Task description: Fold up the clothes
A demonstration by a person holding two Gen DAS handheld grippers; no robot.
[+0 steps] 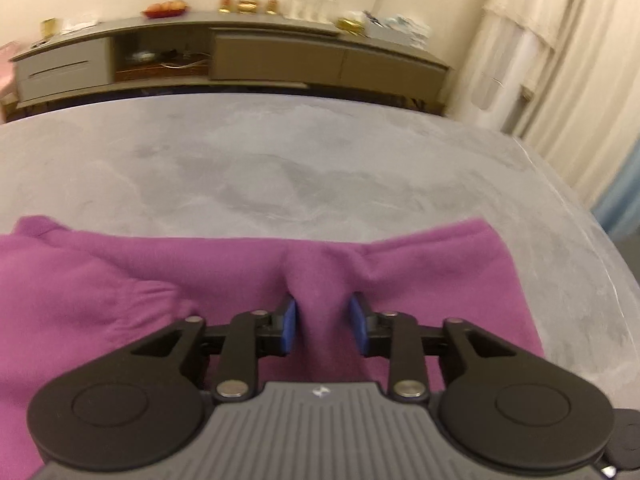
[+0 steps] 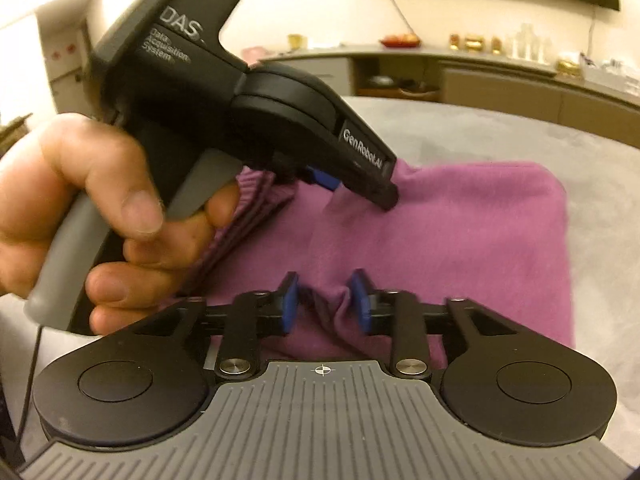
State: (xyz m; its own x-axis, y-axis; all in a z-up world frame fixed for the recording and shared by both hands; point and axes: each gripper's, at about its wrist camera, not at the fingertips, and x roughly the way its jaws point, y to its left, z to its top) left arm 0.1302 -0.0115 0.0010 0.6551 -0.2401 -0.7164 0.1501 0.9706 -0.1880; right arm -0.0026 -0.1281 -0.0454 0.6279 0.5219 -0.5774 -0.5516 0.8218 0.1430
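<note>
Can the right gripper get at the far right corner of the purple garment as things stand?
Probably not yet: the right gripper is pinching a bunched fold of the purple garment. The corner itself lies uncovered on the grey table.

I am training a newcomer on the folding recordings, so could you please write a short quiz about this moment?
1. True or false: the left gripper has a ridge of the purple garment between its fingers.
2. What does the garment lie on? A) a wooden floor B) a grey table C) a sofa
3. Fill in: in the right wrist view, the right gripper pinches a bunched ____ of cloth, while the left gripper reaches down onto the garment farther back.

Key
1. True; cloth rises between the blue fingers.
2. B, the grey table.
3. Fold.
</note>
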